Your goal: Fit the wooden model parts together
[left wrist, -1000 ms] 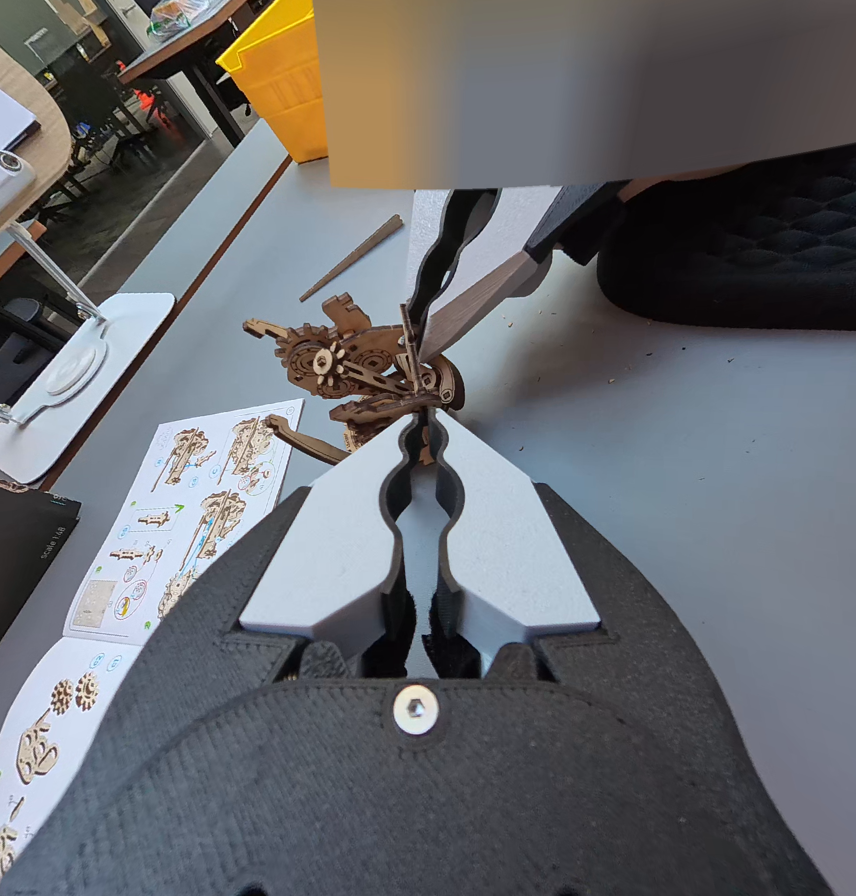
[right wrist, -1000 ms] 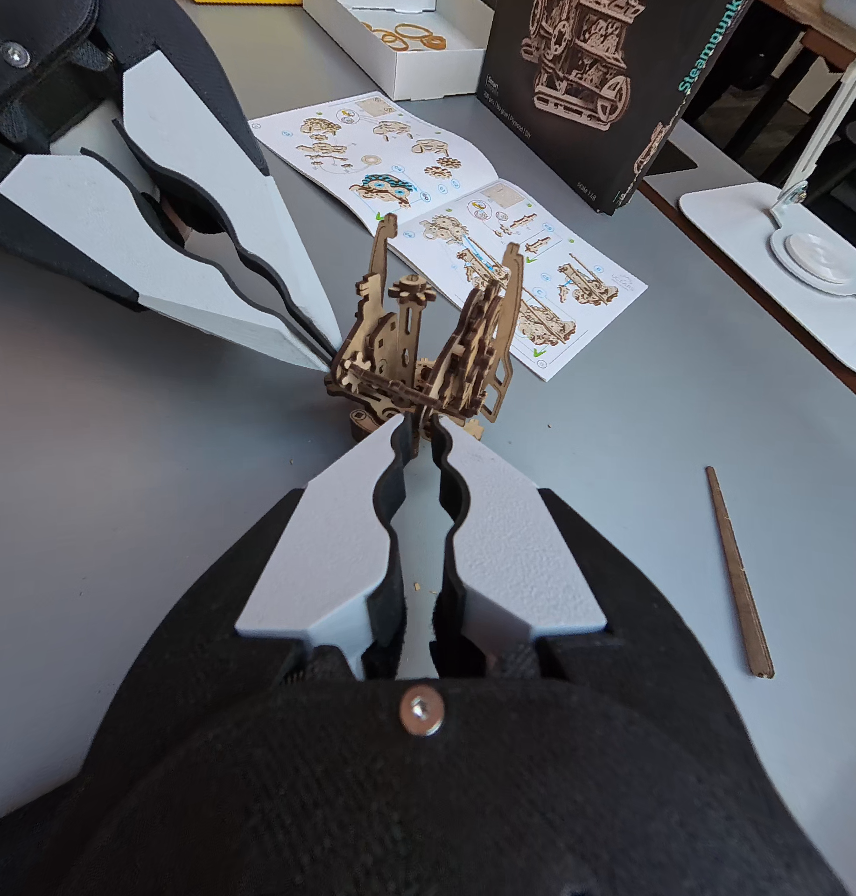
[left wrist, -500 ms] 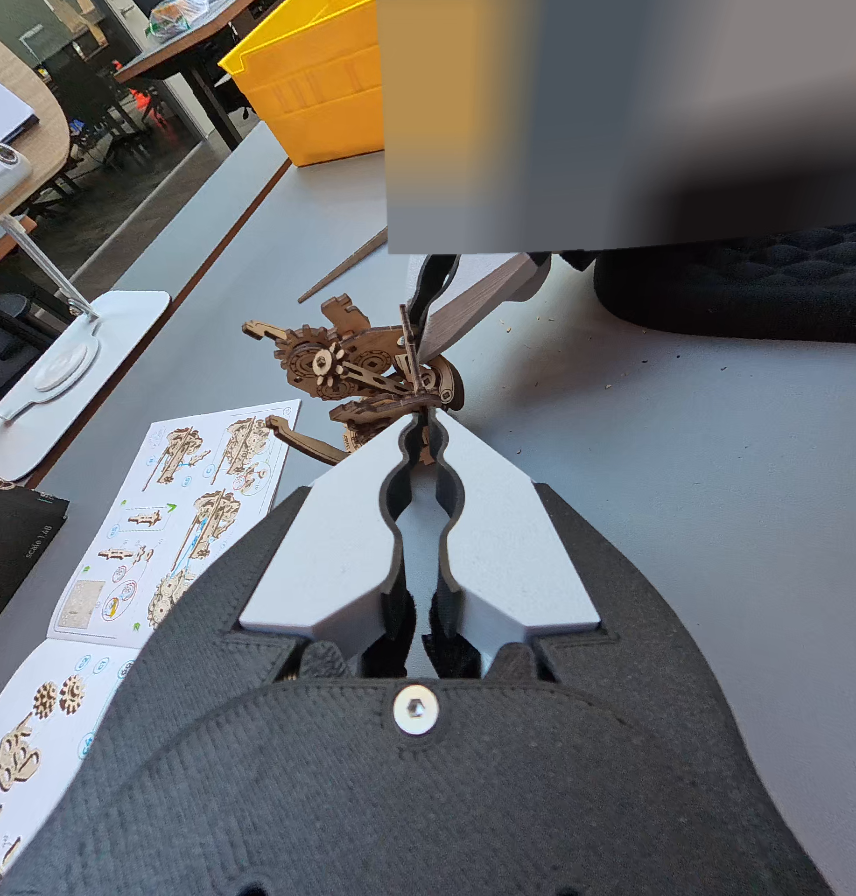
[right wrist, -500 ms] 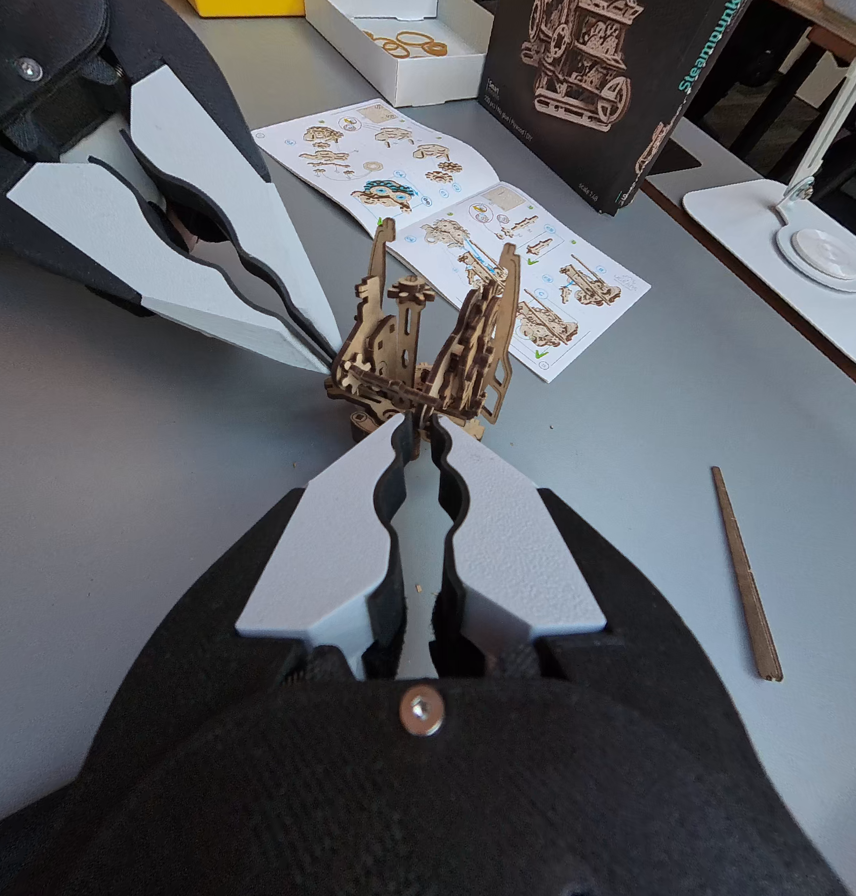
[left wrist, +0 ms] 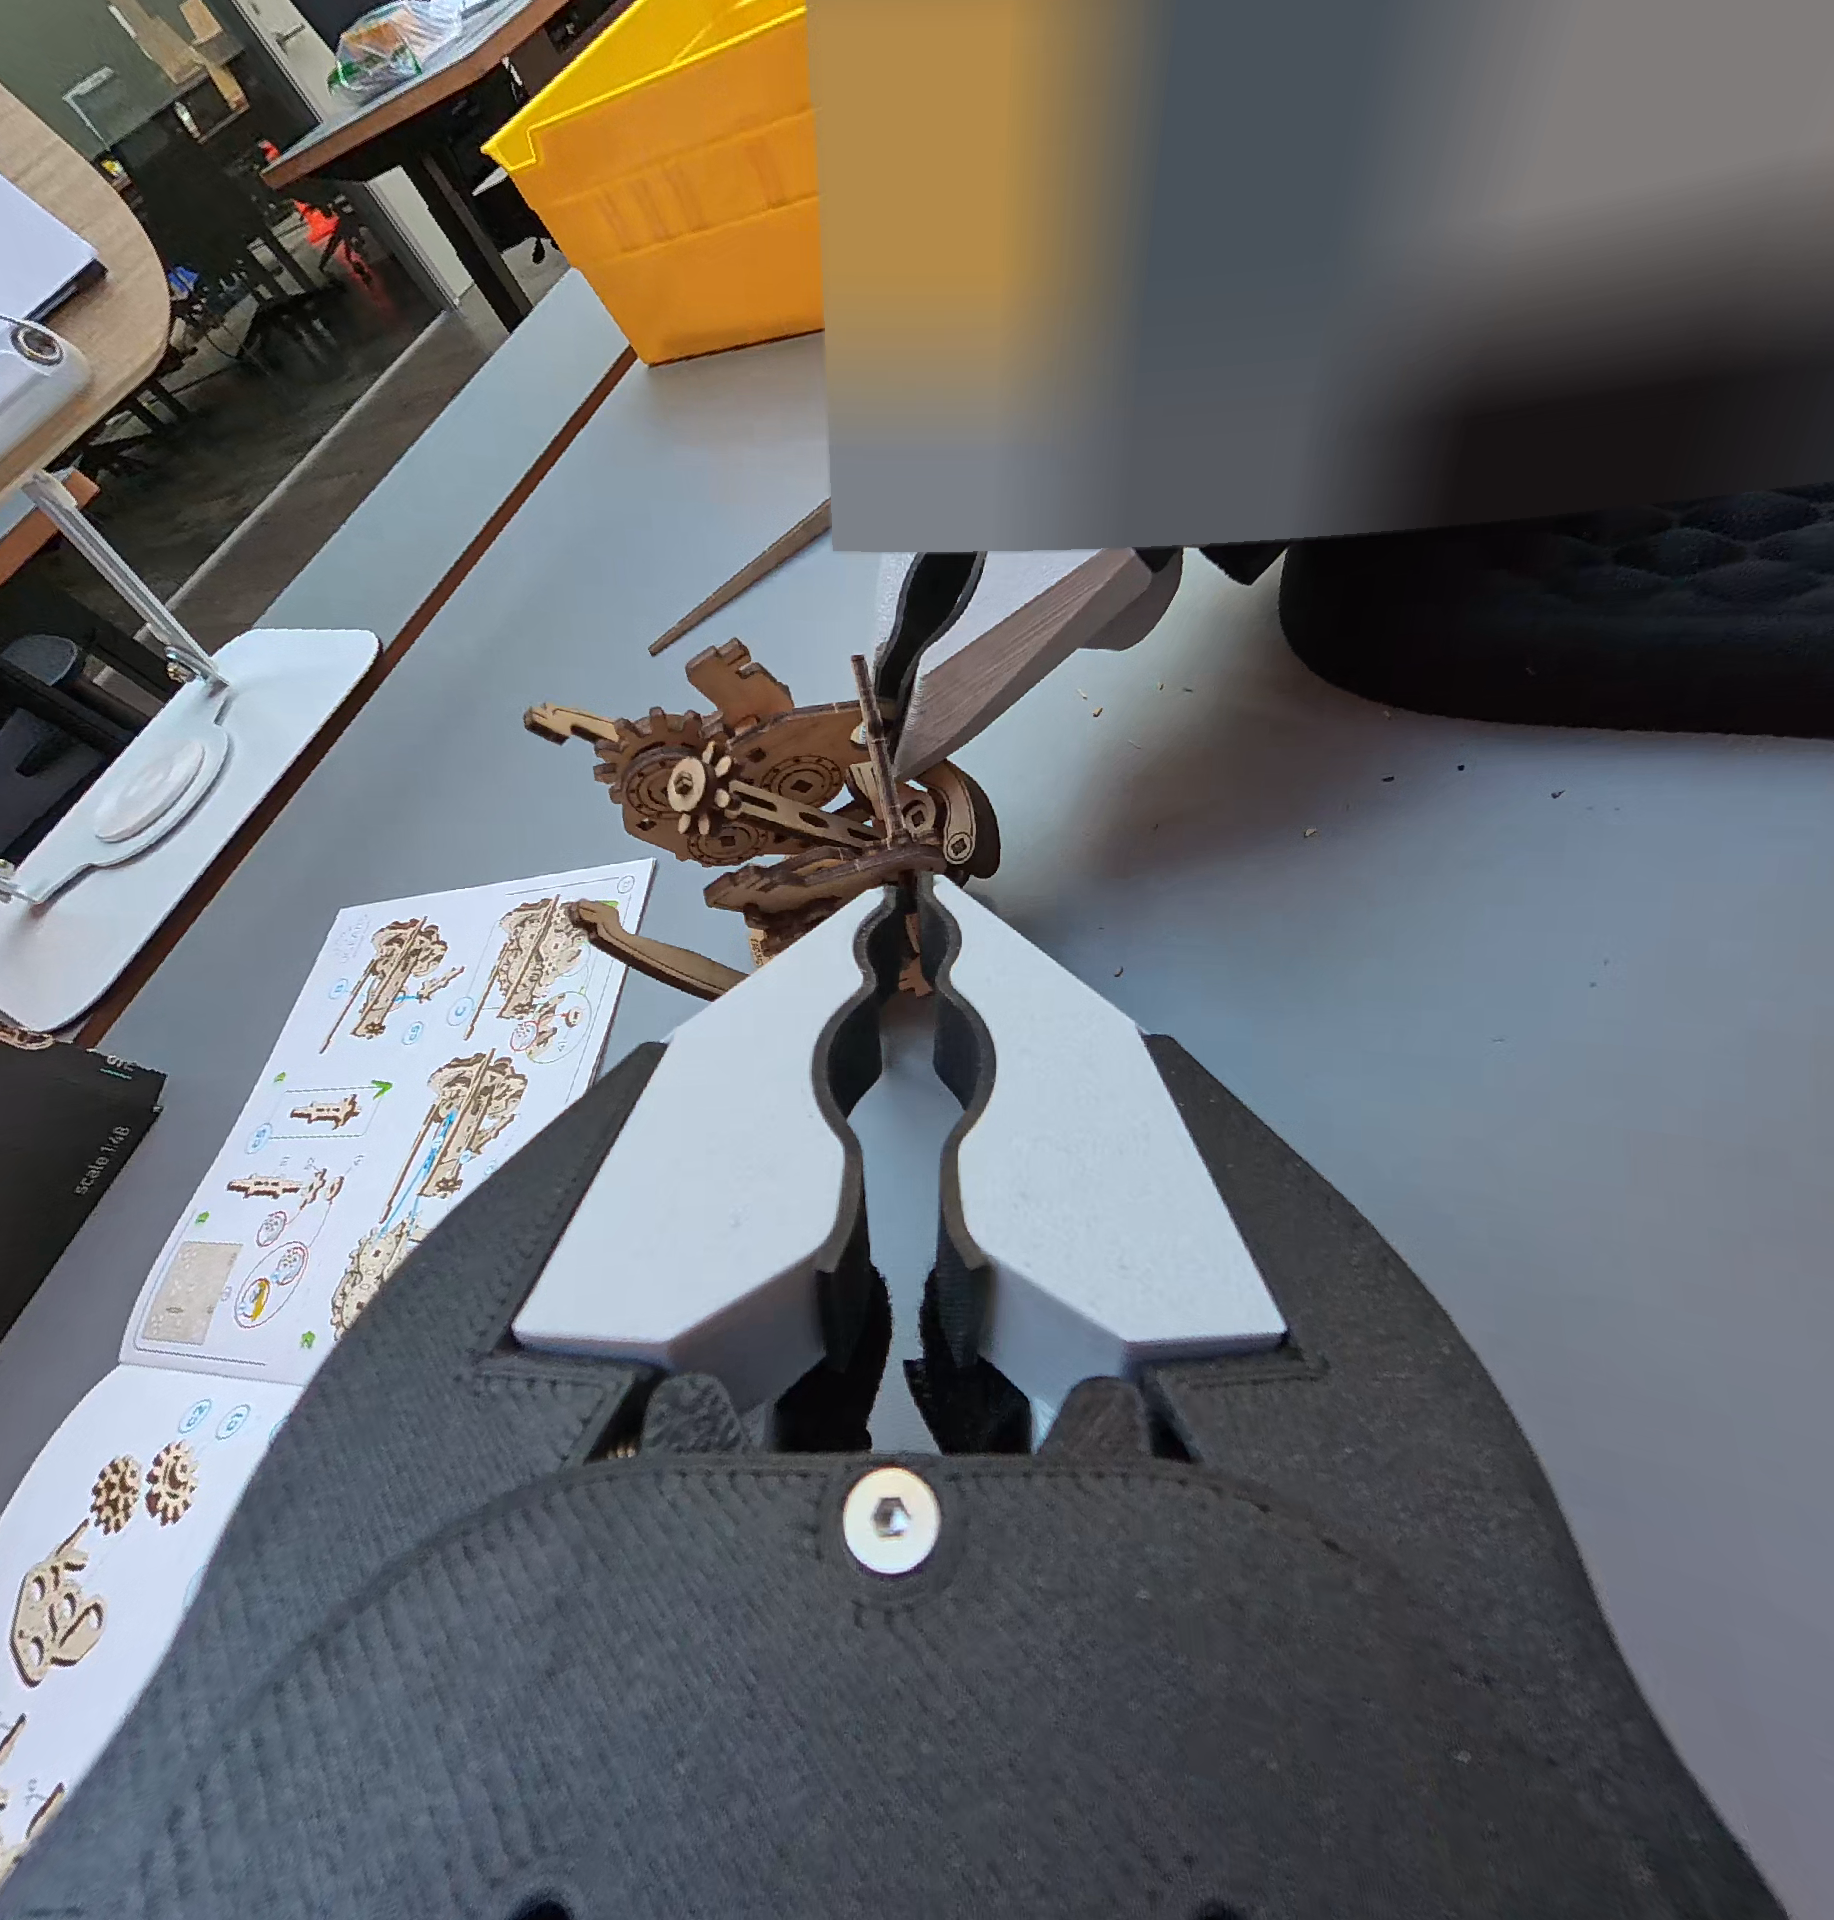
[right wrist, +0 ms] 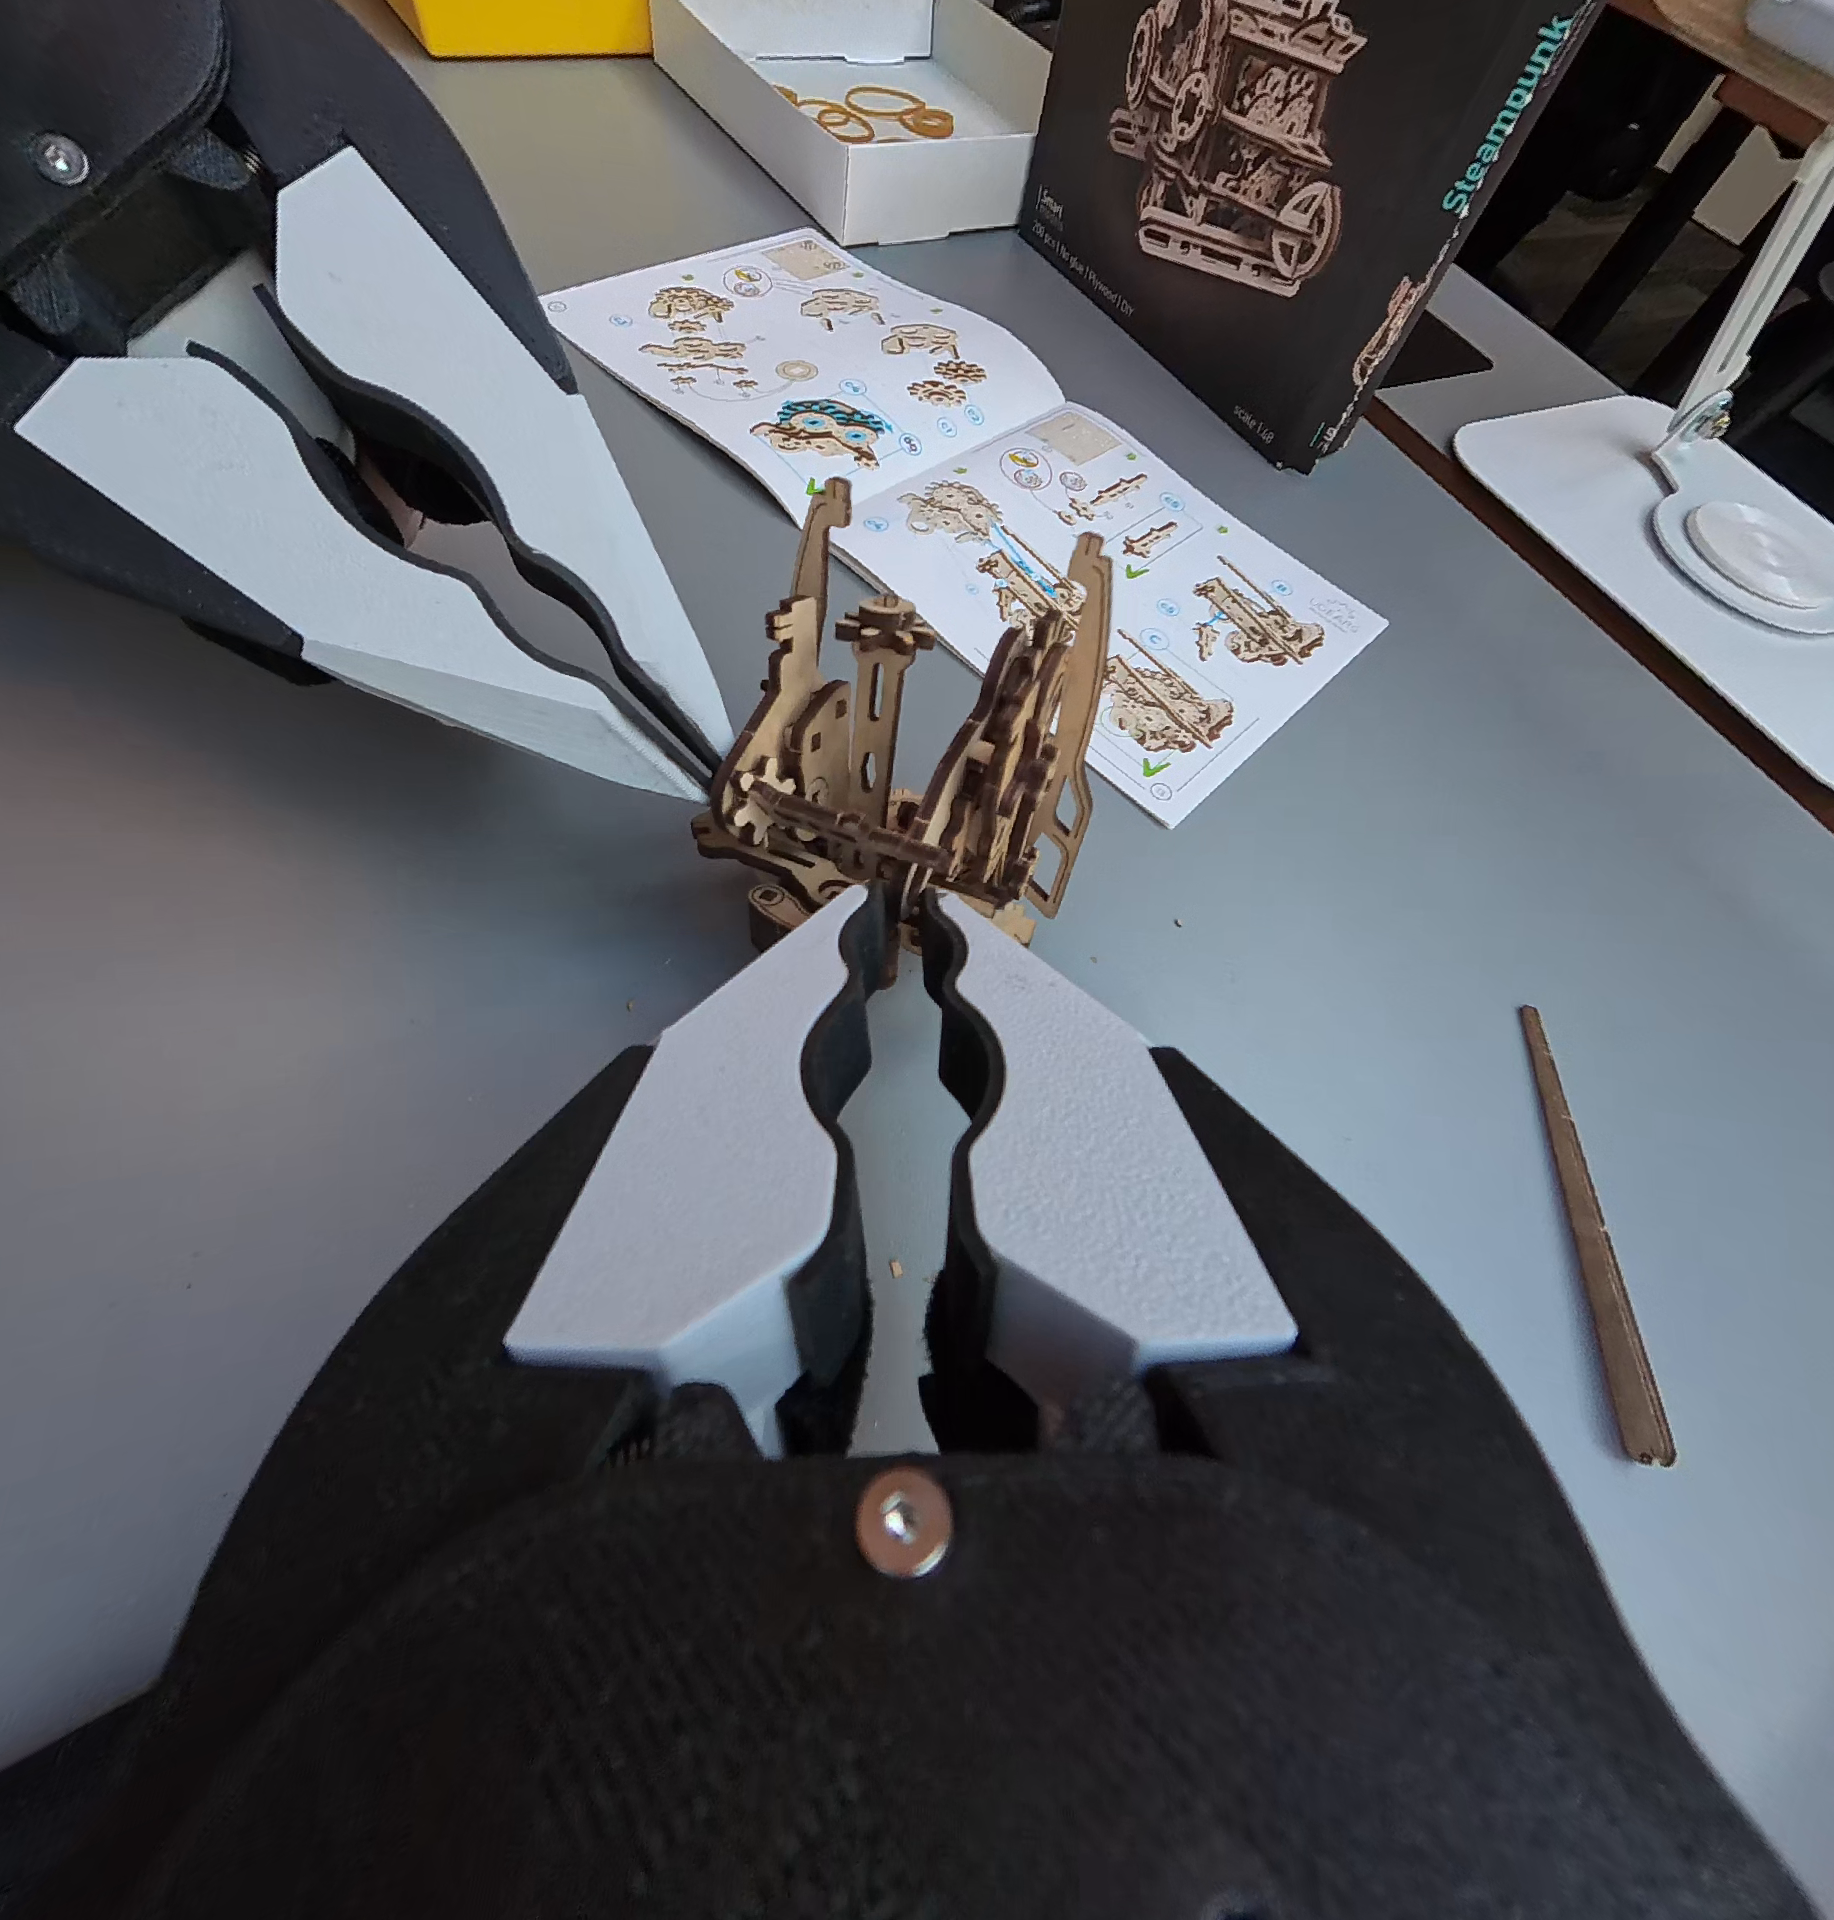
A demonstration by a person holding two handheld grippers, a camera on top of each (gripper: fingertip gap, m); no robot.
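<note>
A partly built wooden model (left wrist: 767, 790) with gears and two upright side plates stands on the grey table (left wrist: 1412, 1039). In the right wrist view the model (right wrist: 871, 717) is seen end on. My left gripper (left wrist: 910, 899) is shut on a thin edge at the model's near side. It enters the right wrist view (right wrist: 700, 774) from the upper left and pinches the model's left side. My right gripper (right wrist: 897, 906) is shut on the model's low cross piece. In the left wrist view it (left wrist: 897, 727) comes down from above onto the model's top.
An open instruction booklet (right wrist: 954, 468) lies behind the model. A loose wooden stick (right wrist: 1593, 1236) lies to the right. A black kit box (right wrist: 1256, 208), a white tray (right wrist: 892, 208), a yellow bin (left wrist: 684, 187), a white lamp base (left wrist: 144, 769) and a black cushion (left wrist: 1619, 613) ring the work area. The grippers are tip to tip, or close to it.
Both grippers keep their hold on the model. The background has slid slightly in both views, so the grippers and the model shifted a little together.
</note>
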